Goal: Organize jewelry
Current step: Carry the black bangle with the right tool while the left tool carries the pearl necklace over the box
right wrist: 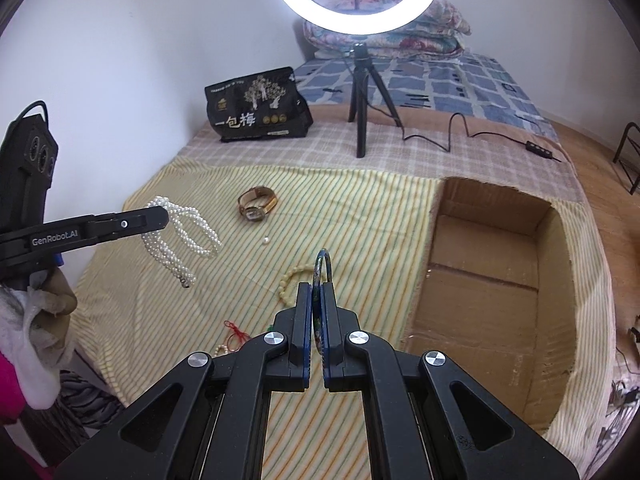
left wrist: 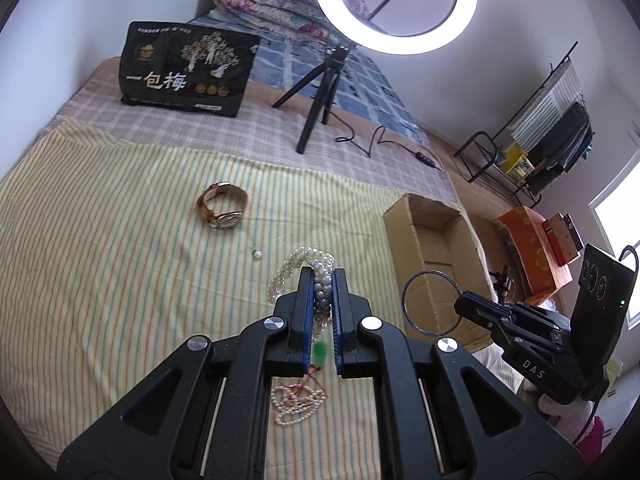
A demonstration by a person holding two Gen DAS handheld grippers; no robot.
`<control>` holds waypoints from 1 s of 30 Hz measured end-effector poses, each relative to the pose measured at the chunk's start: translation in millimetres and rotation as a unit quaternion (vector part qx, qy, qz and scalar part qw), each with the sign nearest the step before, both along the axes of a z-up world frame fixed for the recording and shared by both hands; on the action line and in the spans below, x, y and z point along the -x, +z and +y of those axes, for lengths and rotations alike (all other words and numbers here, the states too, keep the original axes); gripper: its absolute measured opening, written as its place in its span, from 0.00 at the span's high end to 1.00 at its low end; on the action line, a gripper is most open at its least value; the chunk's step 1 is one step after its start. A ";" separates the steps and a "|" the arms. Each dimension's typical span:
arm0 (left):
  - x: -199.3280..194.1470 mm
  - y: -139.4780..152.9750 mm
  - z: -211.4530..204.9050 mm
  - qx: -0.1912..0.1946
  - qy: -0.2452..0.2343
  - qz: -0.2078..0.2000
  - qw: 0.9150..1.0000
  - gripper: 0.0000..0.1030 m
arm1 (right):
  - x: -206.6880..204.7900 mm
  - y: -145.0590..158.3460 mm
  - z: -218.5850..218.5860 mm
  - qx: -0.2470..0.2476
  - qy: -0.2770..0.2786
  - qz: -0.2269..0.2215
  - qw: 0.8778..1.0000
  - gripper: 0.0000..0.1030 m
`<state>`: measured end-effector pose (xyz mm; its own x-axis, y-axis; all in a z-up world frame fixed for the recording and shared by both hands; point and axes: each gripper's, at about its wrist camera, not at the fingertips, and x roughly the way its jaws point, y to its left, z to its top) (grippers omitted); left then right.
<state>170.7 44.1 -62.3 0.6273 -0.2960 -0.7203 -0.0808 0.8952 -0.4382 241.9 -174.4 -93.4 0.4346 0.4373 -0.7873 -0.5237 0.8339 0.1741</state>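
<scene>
We have the left gripper (left wrist: 322, 280) clamped tight on a pearl strand (left wrist: 298, 276), its round, glossy white beads looping in several rows and hanging clear above the sheet (left wrist: 120, 260). Our right gripper (right wrist: 317, 292) pinches a bangle (right wrist: 322, 268), a thin hard ring with a dark blue-green sheen, standing on edge between the narrow jaws, lifted over the bed just left of the box (right wrist: 492, 280).

The sheet is soft cloth, striped yellow and green. The box is plain brown cardboard, open-topped, with rough torn edges.

Down on the stripes we see a watch (left wrist: 223, 210) lying on its side, its brown strap curled in a loop, with a gold-rimmed face. Near it sits one tiny pearl (left wrist: 258, 255). Closer to us lies a fine seed-pearl necklace (left wrist: 298, 400) in a heap, and a cream beaded bracelet (right wrist: 290, 284).
</scene>
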 end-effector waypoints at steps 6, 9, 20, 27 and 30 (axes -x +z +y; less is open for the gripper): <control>-6.7 11.6 -26.0 0.008 -0.023 -0.015 1.000 0.94 | -3.8 4.2 -24.7 -0.003 -0.029 -0.007 1.000 0.98; -10.6 15.7 -41.5 0.008 -0.037 -0.021 0.999 0.94 | -5.7 4.9 -37.5 0.001 -0.042 -0.009 0.999 0.98; -23.6 25.7 -104.1 0.013 -0.092 -0.039 0.995 0.94 | -15.8 5.4 -83.3 0.008 -0.093 -0.012 0.996 0.97; -32.7 24.8 -141.8 0.022 -0.122 -0.042 0.991 0.94 | -19.4 0.6 -113.4 0.015 -0.125 -0.007 0.992 0.97; -37.1 22.5 -157.0 0.023 -0.133 -0.042 0.990 0.94 | -19.7 -1.3 -123.3 0.016 -0.133 -0.004 0.991 0.97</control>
<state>207.8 -112.9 -39.7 0.5802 -0.4902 -0.6504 0.1937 0.8587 -0.4744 261.6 -297.6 -94.7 0.5382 0.2802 -0.7949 -0.2853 0.9480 0.1409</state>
